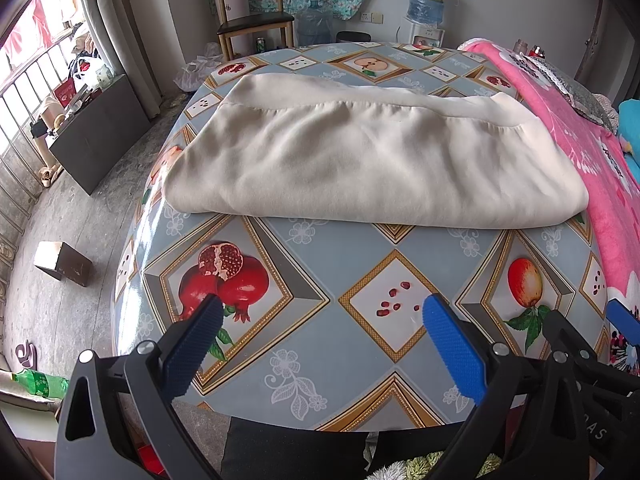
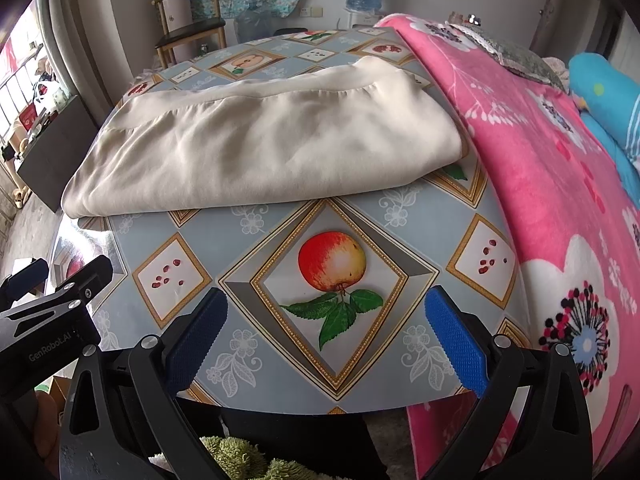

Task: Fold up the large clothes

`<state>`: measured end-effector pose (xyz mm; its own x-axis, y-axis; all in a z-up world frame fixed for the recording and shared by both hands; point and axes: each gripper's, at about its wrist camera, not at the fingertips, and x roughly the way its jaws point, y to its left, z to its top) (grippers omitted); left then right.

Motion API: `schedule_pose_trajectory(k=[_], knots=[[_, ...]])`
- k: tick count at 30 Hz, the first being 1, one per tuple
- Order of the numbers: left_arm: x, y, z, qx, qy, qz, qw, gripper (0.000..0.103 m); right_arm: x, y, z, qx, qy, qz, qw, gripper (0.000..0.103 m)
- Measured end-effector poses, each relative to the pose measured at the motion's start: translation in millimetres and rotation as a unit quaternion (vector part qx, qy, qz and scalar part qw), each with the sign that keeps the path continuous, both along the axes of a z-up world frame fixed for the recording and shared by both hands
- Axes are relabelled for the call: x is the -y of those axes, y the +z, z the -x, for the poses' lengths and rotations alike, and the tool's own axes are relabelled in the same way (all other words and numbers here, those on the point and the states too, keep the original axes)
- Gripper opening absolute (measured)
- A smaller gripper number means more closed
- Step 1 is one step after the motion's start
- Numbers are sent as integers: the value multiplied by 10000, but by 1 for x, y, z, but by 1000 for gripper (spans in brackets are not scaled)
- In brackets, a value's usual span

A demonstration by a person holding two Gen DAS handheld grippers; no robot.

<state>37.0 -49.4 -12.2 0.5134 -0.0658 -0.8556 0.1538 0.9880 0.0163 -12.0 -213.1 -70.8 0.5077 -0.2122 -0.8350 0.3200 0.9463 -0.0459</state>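
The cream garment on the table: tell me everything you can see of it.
The cream garment is a soft, plain, fleece-like cloth with no print, folded into a thick, roughly rectangular bundle with light wrinkles. A seamed band runs along its far edge; the near edge is a rounded fold. It lies flat on the fruit-patterned tablecloth, its right end against the pink blanket. The left gripper and right gripper are open, short of it.

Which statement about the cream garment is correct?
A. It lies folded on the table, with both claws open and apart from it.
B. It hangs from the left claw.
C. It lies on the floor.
A: the cream garment rests folded on the table, while the left claw and right claw are open and empty.
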Motion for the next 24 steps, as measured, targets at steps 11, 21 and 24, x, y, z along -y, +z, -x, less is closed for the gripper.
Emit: schedule_pose_trajectory(k=[11, 21, 24], knots=[[0, 0, 0, 8, -11, 2, 10000, 98, -2, 0, 1, -4, -2, -13, 10000, 96], [-1, 1, 0, 1, -14, 2, 10000, 98, -3, -1, 1, -16, -14, -24, 10000, 96], [-1, 1, 0, -6, -24, -2, 10000, 98, -2, -1, 1, -23, -7, -27, 10000, 96]])
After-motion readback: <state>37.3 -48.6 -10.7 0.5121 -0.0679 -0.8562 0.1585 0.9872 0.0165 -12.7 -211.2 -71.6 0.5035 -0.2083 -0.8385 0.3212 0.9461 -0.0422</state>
